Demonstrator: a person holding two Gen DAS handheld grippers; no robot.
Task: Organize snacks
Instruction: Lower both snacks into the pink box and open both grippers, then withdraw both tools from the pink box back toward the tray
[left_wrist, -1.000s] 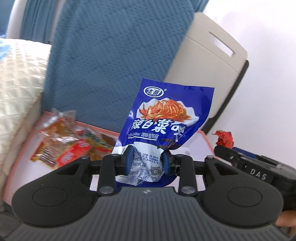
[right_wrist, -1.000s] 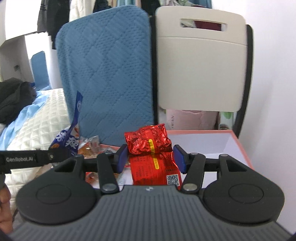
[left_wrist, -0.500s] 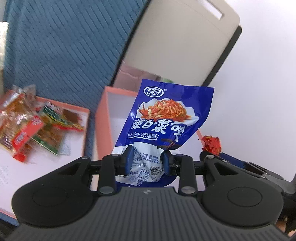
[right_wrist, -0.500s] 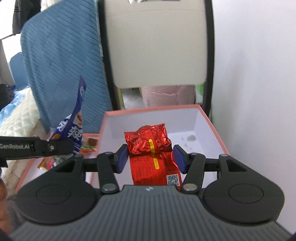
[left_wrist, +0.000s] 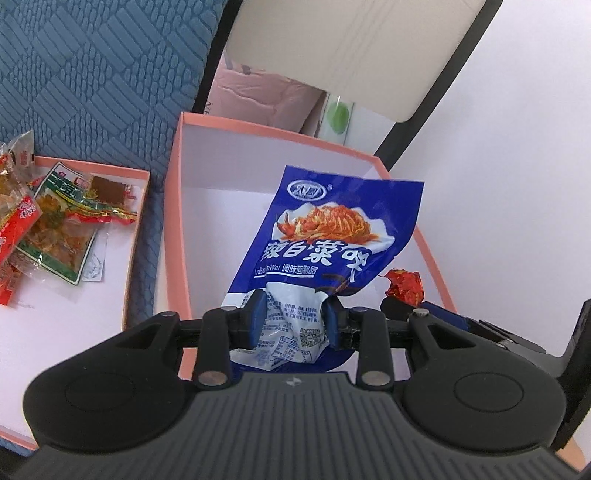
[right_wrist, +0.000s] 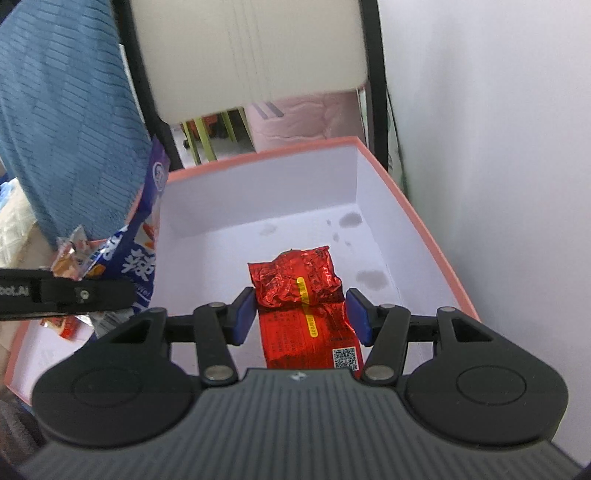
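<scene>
My left gripper is shut on the white lower end of a blue snack packet and holds it upright over the pink-rimmed white box. My right gripper is shut on a crinkled red foil packet and holds it above the floor of the same box. The blue packet also shows at the left of the right wrist view, and the red packet at the right of the left wrist view.
A shallow pink-rimmed lid left of the box holds several loose snack packets. Behind stand a blue quilted chair back and a cream chair back. A white wall runs close along the box's right side.
Both grippers have moved forward and tilted down with their packets, from facing the chair backs to over the open box. Neither grip has changed.
</scene>
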